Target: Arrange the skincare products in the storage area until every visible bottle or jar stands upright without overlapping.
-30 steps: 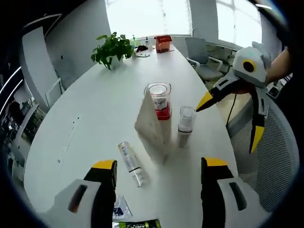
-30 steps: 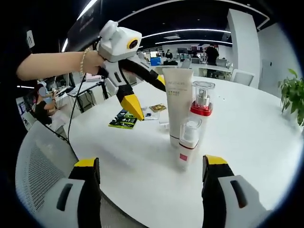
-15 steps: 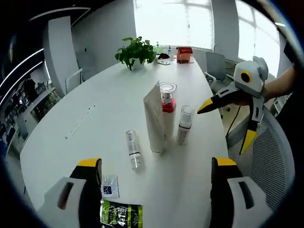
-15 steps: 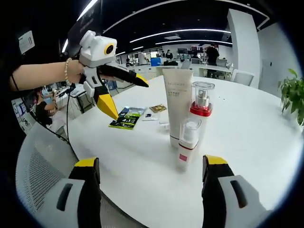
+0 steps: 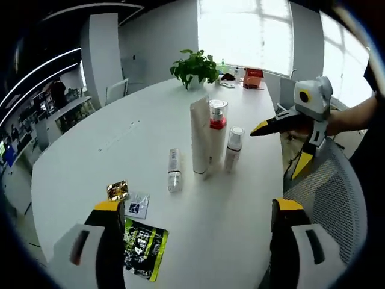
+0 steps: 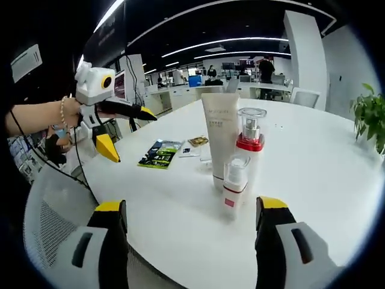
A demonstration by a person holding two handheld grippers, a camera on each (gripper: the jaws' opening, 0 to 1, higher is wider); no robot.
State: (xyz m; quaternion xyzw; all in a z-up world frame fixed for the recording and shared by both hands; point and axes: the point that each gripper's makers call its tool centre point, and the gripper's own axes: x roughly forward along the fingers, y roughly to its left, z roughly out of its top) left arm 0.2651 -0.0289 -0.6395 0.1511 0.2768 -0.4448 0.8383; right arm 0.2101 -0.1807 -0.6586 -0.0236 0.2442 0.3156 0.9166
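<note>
At centre frame in the left gripper view, the white tube (image 5: 199, 137), the red-collared pump bottle (image 5: 216, 135) and the small pump bottle (image 5: 232, 148) stood upright in a tight cluster on the white table (image 5: 120, 150). Just left of them, a slim clear bottle (image 5: 174, 171) lay flat. Sachets (image 5: 143, 247) sat lower left. The left gripper (image 5: 192, 241) gaped wide, holding nothing; the right gripper (image 6: 186, 238) likewise stood wide open and empty.

A long white oval bench (image 5: 120, 144) runs toward bright windows (image 5: 243, 27) in a pale grey wall. A potted green plant (image 5: 195, 66) stands near its far end, beside what may be a red box (image 5: 254, 78). A grey mesh chair (image 5: 328, 192) sits at the near edge. In the right gripper view, ceiling strip lights (image 6: 240, 41) cross a dark open office with desks behind.
</note>
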